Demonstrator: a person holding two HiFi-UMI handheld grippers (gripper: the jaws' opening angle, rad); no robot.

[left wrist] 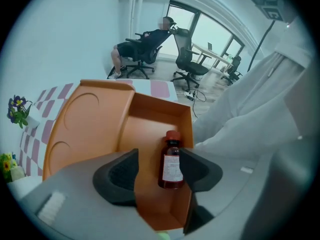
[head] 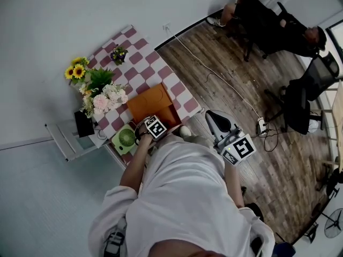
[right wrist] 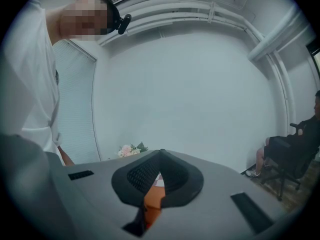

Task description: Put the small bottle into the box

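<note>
A small brown bottle (left wrist: 171, 164) with a red cap and a white label lies inside the open orange box (left wrist: 150, 129), close to its right wall. In the left gripper view my left gripper (left wrist: 159, 158) hovers over the box, pointing steeply down. Its jaws stand open on either side of the bottle without pressing it. In the head view the box (head: 153, 103) sits on the checked table (head: 134, 42), with the left gripper's marker cube (head: 155, 126) at its near edge. My right gripper (right wrist: 160, 156) is held off to the right (head: 217, 123), pointing almost level, and its pads meet at the tips with nothing in them.
Sunflowers (head: 77, 70), a pink bouquet (head: 104, 98) and a green fan (head: 126, 138) stand at the table's left side. A small purple flower pot (head: 118, 52) is at the back. A person reclines in an office chair (head: 268, 17) across the wooden floor, where a cable and power strip (head: 261, 126) lie.
</note>
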